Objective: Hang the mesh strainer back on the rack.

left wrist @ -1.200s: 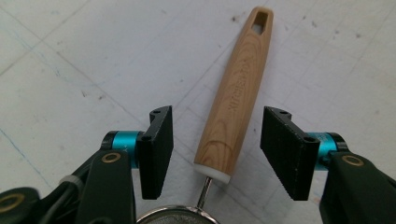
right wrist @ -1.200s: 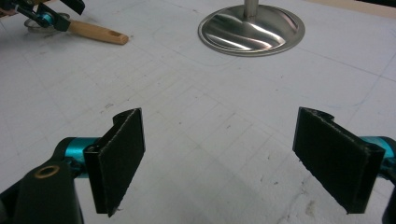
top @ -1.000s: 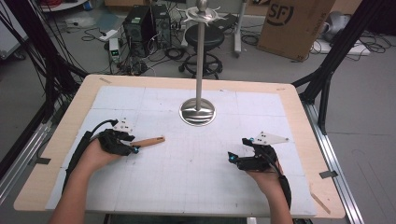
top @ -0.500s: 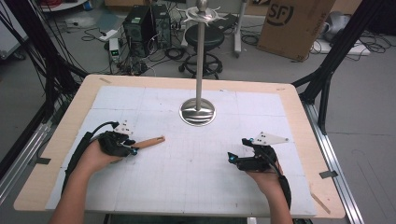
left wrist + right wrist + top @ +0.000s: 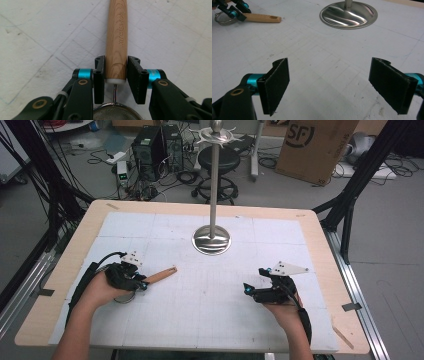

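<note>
1. A small strainer [image 5: 131, 292] is seen on the white mat of the worktop [image 5: 70, 270], near its left edge and toward the front.
2. Its handle [image 5: 116, 37] is of light, grained wood, rounded and slightly tapered, with the words "KITCHEN TOOL" stamped along one side and a slot-shaped hole near the far end.
3. At the near end a white collar is fitted, from which a thin metal stem runs to a round wire-mesh bowl with a metal rim.
4. The left gripper [image 5: 116, 75] has just been closing; its jaws are seen narrowed around the handle's near end, one pad touching the wood, the other at most a hair off it.
5. The right gripper [image 5: 337, 85] is held wide apart over bare mat near the right front corner, nothing between its pads.
6. The handle is pointed toward the steel stand [image 5: 212, 239] at the worktop's centre rear.
</note>
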Motion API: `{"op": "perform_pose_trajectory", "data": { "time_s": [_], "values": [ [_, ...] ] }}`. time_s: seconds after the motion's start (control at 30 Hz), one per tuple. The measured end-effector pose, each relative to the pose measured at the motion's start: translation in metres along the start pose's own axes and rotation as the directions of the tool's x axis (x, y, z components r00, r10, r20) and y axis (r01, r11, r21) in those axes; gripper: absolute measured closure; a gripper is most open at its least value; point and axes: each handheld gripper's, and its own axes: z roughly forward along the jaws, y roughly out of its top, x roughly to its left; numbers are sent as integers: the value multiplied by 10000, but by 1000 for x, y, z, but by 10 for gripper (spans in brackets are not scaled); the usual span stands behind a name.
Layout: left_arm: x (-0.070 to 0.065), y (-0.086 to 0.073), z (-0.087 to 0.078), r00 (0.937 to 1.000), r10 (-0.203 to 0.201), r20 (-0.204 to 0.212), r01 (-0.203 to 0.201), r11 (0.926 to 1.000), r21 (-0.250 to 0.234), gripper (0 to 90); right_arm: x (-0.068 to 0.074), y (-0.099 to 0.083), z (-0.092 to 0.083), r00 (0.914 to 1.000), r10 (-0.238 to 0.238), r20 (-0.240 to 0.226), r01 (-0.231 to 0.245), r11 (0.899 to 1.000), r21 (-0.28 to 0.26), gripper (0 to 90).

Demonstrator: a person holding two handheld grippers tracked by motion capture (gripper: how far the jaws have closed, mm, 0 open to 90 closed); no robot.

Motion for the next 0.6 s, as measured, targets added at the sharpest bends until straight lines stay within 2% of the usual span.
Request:
{"op": "perform_pose_trajectory", "data": {
  "time_s": [0.13,0.2,0.43,0.6],
  "values": [
    [-3,1,1,9996,137,-261,-135,9999,85,677,0,0,-1,10000,13,5,-13,10000,20,160],
    [-3,1,1,9989,241,-391,-235,9996,178,633,0,0,0,10000,-18,-5,18,10000,-5,159],
    [-5,1,-1,9977,452,-500,-446,9989,141,612,0,0,0,10000,-26,15,26,10000,2,160],
    [-6,3,0,9965,577,-613,-552,9976,411,613,1,0,1,10000,-46,-10,46,10000,22,160]
  ]
}}
